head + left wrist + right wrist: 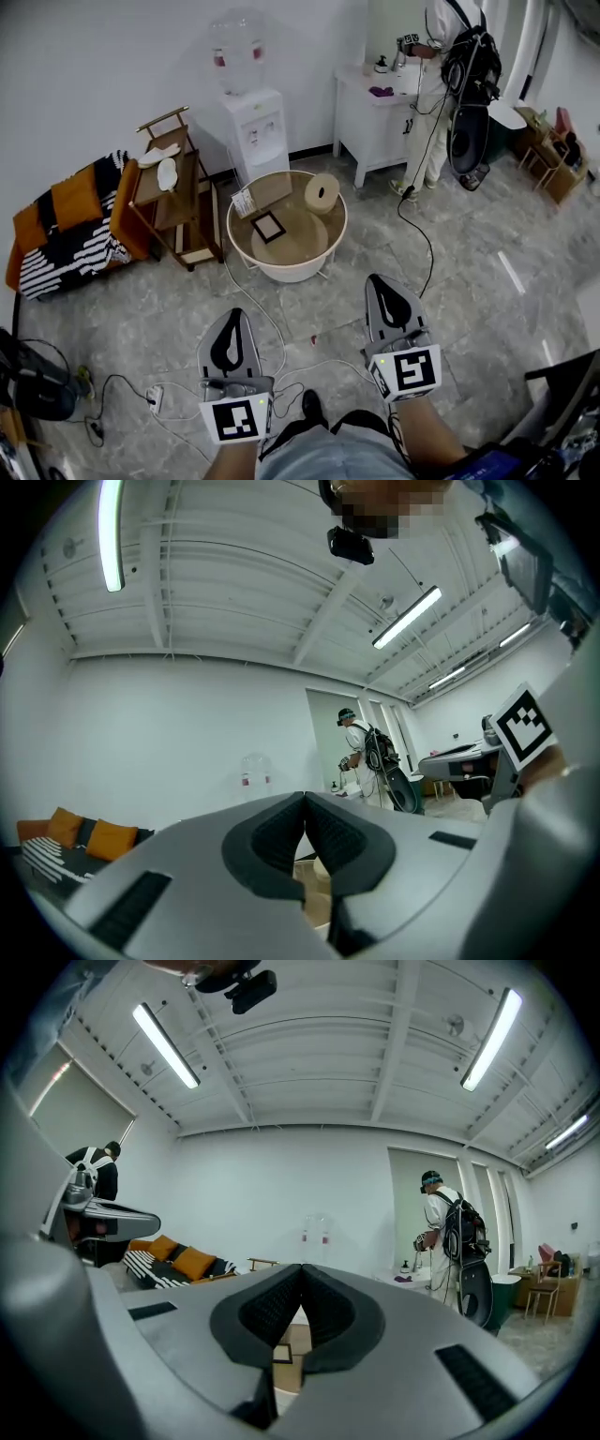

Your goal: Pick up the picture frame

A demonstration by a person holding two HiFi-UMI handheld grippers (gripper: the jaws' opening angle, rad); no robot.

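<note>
Lying flat on round table (246, 253): black-rimmed picture frame (269, 227).

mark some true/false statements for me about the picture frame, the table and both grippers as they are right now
1. The picture frame lies flat on the round table. True.
2. The left gripper is clamped on the frame. False: its jaws are together on nothing, well short of the table.
3. The right gripper has its jaws together and holds nothing. True.
4. In the head view the water dispenser stands right of the white cabinet. False: it stands left of it.
5. A round wooden object shares the tabletop with the frame. True.
</note>
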